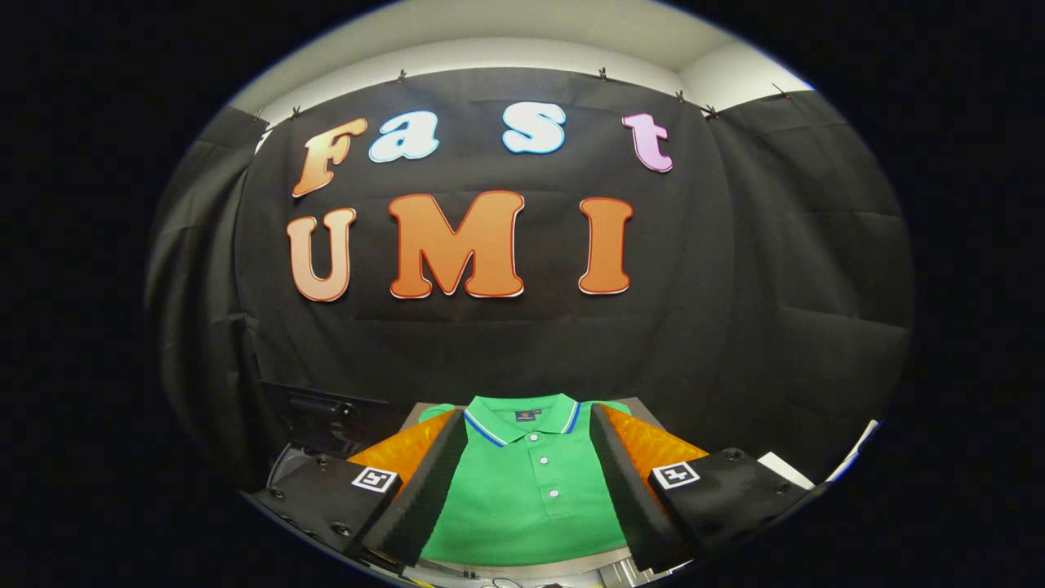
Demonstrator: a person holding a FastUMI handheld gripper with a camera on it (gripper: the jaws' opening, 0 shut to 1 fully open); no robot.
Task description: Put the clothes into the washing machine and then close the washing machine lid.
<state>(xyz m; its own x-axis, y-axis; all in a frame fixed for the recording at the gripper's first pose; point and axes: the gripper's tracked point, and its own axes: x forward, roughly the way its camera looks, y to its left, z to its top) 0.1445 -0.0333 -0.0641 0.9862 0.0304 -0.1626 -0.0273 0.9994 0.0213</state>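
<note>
One garment matters here: a green polo shirt (531, 490) lying flat and face up on a pale surface (531, 569), its collar turned toward the black cloth wall (522, 343) and its hem toward the gripper (527, 490). The shirt sits directly ahead of and below the fingers, and its button placket runs almost exactly down the gap between them. Its long axis, collar to hem, therefore lines up with the direction the gripper points, not across it.

The gripper's jaws stand wide apart and grip nothing; one finger lies over the shirt's one shoulder and sleeve side, the other over the opposite side, so the chest of the shirt fills the opening. Whether the fingertips touch the fabric cannot be told from this view.

The shirt reaches close to the far edge of the surface, where a strip of the bare top shows beside each shoulder. A dark boxy object (326, 416) sits beyond the surface's far left corner; what it is cannot be told, and it may or may not be part of the washing machine.

As a judgement, the clothes are not yet in the machine and the grasp has not begun. The coming move likely calls for lowering straight forward and down so both fingers pinch a fold near the chest.
</note>
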